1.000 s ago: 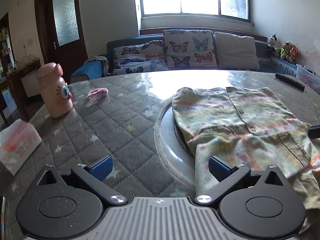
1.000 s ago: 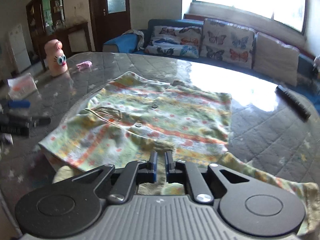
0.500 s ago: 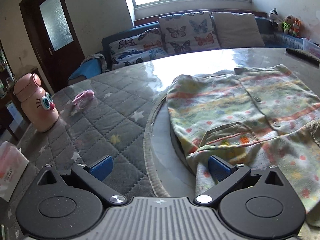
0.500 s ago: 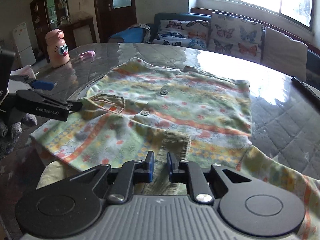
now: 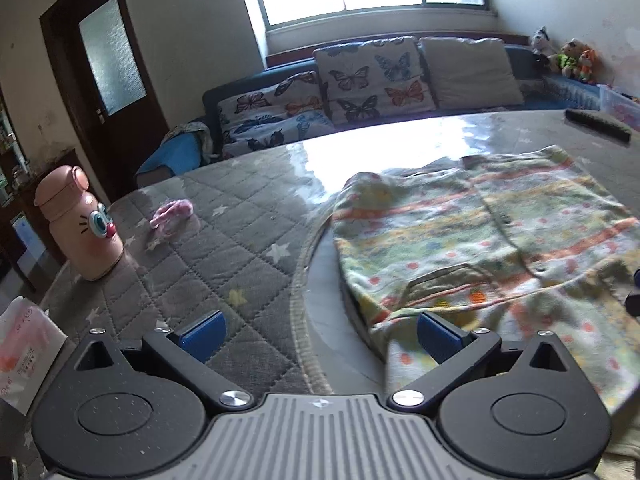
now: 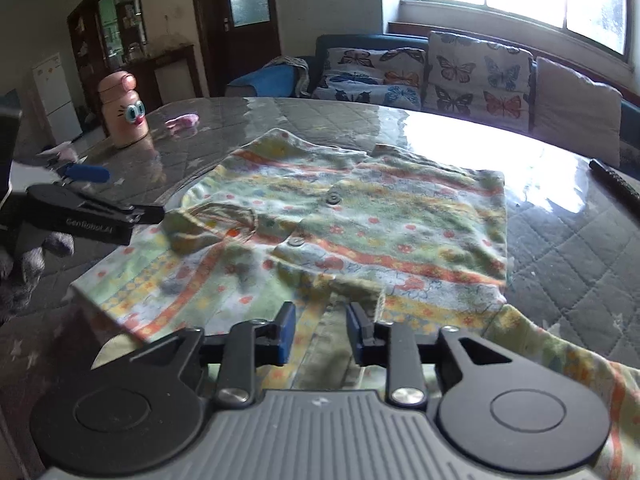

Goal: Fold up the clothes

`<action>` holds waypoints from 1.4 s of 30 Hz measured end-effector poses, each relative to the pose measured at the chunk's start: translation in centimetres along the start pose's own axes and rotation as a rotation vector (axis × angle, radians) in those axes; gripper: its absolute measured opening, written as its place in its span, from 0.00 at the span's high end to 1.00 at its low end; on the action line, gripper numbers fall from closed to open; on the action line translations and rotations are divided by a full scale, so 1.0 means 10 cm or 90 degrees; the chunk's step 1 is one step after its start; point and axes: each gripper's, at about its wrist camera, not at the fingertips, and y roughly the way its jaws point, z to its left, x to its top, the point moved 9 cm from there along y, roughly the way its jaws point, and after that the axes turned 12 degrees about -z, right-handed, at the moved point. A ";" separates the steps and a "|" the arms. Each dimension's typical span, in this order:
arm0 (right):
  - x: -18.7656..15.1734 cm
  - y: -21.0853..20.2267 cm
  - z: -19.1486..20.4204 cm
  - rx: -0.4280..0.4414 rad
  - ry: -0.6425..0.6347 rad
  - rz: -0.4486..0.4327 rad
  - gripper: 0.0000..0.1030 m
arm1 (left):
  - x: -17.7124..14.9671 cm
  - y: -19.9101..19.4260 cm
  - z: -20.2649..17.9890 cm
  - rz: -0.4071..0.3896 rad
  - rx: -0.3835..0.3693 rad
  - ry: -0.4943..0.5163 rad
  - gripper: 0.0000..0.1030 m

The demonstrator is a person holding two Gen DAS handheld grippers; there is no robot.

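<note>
A child's button shirt (image 5: pixel 480 236) in green, orange and yellow stripes lies flat on the round table, partly over a glass turntable (image 5: pixel 320 312). One sleeve with an olive cuff (image 6: pixel 340 320) is folded across the shirt body (image 6: pixel 360 220). My right gripper (image 6: pixel 322 334) is open, and the cuff lies loose between its blue pads. My left gripper (image 5: pixel 320 336) is open wide at the shirt's left edge, its right pad (image 5: pixel 438 338) against the cloth. In the right wrist view one of the left gripper's fingers (image 6: pixel 96 218) reaches to the folded collar corner (image 6: pixel 208 224).
A pink bottle with a cartoon face (image 5: pixel 80 224) and a small pink item (image 5: pixel 172 212) sit on the quilted table cover at left. A tissue pack (image 5: pixel 24 352) lies at the near left. A black remote (image 6: pixel 616 184) is at far right. A sofa (image 5: pixel 360 80) stands behind.
My right gripper, shut on the sleeve cuff before, has opened and let it drop onto the shirt. My left gripper has moved in closer to the shirt's left edge.
</note>
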 end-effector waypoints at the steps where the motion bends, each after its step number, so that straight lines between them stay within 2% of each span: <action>1: -0.02 -0.03 0.02 -0.001 -0.007 0.001 0.71 | 0.01 -0.04 -0.05 -0.004 -0.009 0.003 0.00; 7: -0.20 -0.20 0.03 -0.030 -0.031 -0.009 0.62 | 0.02 -0.18 -0.37 -0.010 -0.059 0.018 0.00; 9: -0.22 -0.29 -0.01 -0.037 -0.014 -0.021 0.51 | 0.01 -0.20 -0.45 -0.008 -0.067 0.022 0.00; 10: -0.23 -0.35 -0.06 -0.044 -0.004 -0.028 0.49 | 0.00 -0.20 -0.48 -0.007 -0.070 0.023 0.00; 13: -0.32 -0.60 -0.31 -0.090 0.039 -0.050 0.49 | 0.01 -0.21 -0.58 -0.006 -0.079 0.026 0.00; 24: -0.77 -1.37 -1.84 -0.352 0.185 -0.075 0.48 | 0.04 -0.23 -0.78 -0.001 -0.086 0.039 0.00; 27: -0.87 -1.50 -2.15 -0.403 0.210 -0.078 0.48 | 0.04 -0.23 -0.81 0.003 -0.083 0.043 0.00; 31: -0.98 -1.57 -2.44 -0.440 0.239 -0.079 0.49 | 0.04 -0.22 -0.81 0.005 -0.078 0.047 0.00; 37: -1.06 -1.50 -2.59 -0.451 0.254 -0.074 0.54 | 0.03 -0.21 -0.83 0.009 -0.075 0.051 0.00; 39: -1.05 -1.49 -2.57 -0.449 0.259 -0.078 0.66 | 0.03 -0.22 -0.83 0.009 -0.074 0.051 0.00; 40: -1.04 -1.49 -2.56 -0.447 0.261 -0.081 0.69 | 0.03 -0.21 -0.82 0.009 -0.073 0.050 0.00; 42: -1.00 -1.49 -2.51 -0.444 0.261 -0.085 0.87 | 0.03 -0.21 -0.81 0.008 -0.073 0.047 0.00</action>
